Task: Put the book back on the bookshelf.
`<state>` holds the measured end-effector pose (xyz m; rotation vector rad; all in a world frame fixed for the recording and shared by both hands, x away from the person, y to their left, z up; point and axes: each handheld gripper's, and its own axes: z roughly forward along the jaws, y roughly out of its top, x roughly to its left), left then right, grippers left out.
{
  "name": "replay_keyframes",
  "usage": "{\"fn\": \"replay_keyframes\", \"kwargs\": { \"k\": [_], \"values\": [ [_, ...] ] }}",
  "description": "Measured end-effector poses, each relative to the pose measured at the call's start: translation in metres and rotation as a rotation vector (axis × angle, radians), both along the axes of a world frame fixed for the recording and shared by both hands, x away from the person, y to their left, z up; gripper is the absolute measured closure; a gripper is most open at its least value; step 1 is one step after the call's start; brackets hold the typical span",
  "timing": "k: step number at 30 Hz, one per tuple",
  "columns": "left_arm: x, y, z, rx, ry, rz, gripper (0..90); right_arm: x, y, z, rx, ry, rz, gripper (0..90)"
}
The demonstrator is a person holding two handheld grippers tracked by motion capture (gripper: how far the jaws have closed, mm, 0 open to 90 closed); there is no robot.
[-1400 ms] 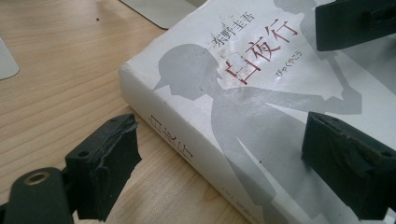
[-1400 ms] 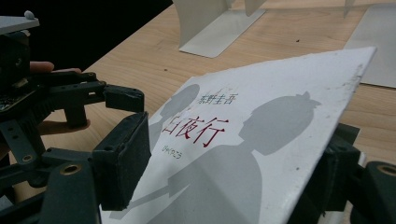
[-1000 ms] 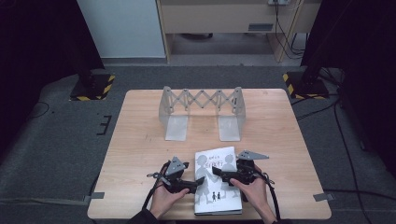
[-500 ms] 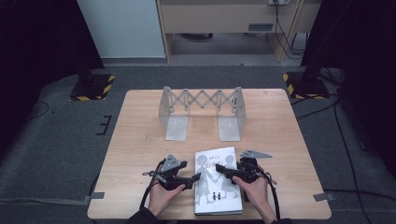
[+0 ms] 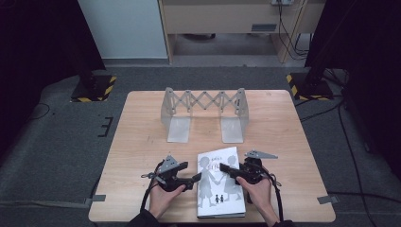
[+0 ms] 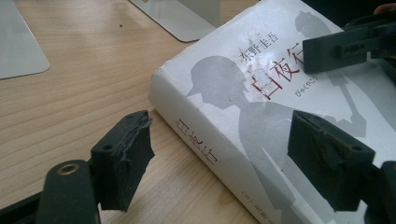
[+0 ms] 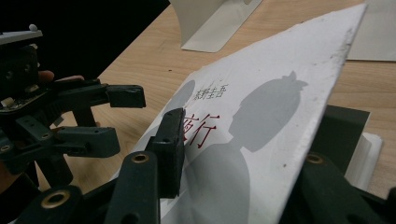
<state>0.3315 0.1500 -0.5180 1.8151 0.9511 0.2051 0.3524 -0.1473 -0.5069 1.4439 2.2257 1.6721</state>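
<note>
1. From the high view, a white book (image 5: 220,184) is lying flat near the front edge of the wooden table (image 5: 142,142), between the left gripper (image 5: 196,179) and the right gripper (image 5: 226,169); a grey folding bookstand (image 5: 204,113) is standing well behind it.
2. The left gripper view is bringing out the book's spine and its red lettering, which the high view is too small to show. Its jaws are standing spread, one over bare wood beside the spine and one over the cover (image 6: 261,93), neither pressing on the book; they have just been closing a little.
3. The right gripper view is showing what the others are not: the front cover (image 7: 261,135) is lifting off the pages, tilted up, with one jaw above it and one beneath. These jaws have just been closing around the cover, and they appear to be pinching it.
4. That same view is catching the left gripper (image 7: 126,116) just beyond the book's far edge.
</note>
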Motion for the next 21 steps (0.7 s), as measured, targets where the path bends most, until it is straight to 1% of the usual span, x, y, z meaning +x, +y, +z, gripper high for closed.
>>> {"fn": "replay_keyframes", "kwargs": {
  "k": [1, 2, 6, 7, 9, 11, 12, 14, 15, 16, 17, 19, 20, 21],
  "values": [
    [0.0, 0.0, 0.0, 0.0, 0.0, 0.0, 20.7, 0.0, 0.0, 0.0, 0.0, 0.0, 0.0, 59.9],
    [0.0, 0.0, 0.001, -0.007, -0.001, -0.007, 20.6, 0.0, 0.0, 0.001, 0.012, -0.005, 0.005, 62.2],
    [0.001, -0.001, 0.001, -0.013, 0.001, -0.009, 19.6, -0.001, 0.0, 0.004, 0.031, -0.009, 0.006, 65.2],
    [0.001, -0.002, 0.0, -0.019, 0.001, -0.013, 19.3, -0.001, -0.001, 0.006, 0.045, -0.017, 0.006, 67.7],
    [0.0, -0.003, 0.001, -0.026, 0.004, -0.019, 19.3, -0.002, -0.001, 0.008, 0.068, -0.014, 0.004, 70.2],
    [0.0, -0.004, 0.001, -0.029, 0.002, -0.023, 19.1, -0.002, -0.002, 0.009, 0.076, -0.019, 0.004, 71.0],
    [-0.001, -0.005, 0.001, -0.029, 0.003, -0.029, 18.8, -0.002, -0.002, 0.01, 0.078, -0.025, 0.003, 71.6],
    [-0.002, -0.009, 0.0, -0.027, 0.01, -0.056, 17.2, -0.004, -0.003, 0.014, 0.093, -0.032, 0.004, 73.7],
    [-0.002, -0.009, 0.0, -0.027, 0.01, -0.056, 16.3, -0.004, -0.003, 0.015, 0.097, -0.042, 0.009, 74.4],
    [-0.002, -0.012, -0.002, -0.025, 0.018, -0.071, 15.3, -0.005, -0.003, 0.017, 0.105, -0.048, 0.014, 75.2],
    [-0.002, -0.012, -0.002, -0.025, 0.018, -0.071, 13.9, -0.005, -0.003, 0.017, 0.105, -0.048, 0.014, 75.2],
    [-0.002, -0.013, -0.003, -0.055, 0.033, -0.077, 12.5, -0.007, -0.004, 0.019, 0.121, -0.058, 0.021, 77.0],
    [-0.002, -0.013, -0.003, -0.062, 0.038, -0.078, 8.3, -0.008, -0.004, 0.022, 0.139, -0.069, 0.028, 78.5],
    [-0.001, -0.014, -0.005, -0.076, 0.046, -0.08, 6.1, -0.008, -0.005, 0.023, 0.146, -0.073, 0.033, 79.4]
  ]
}}
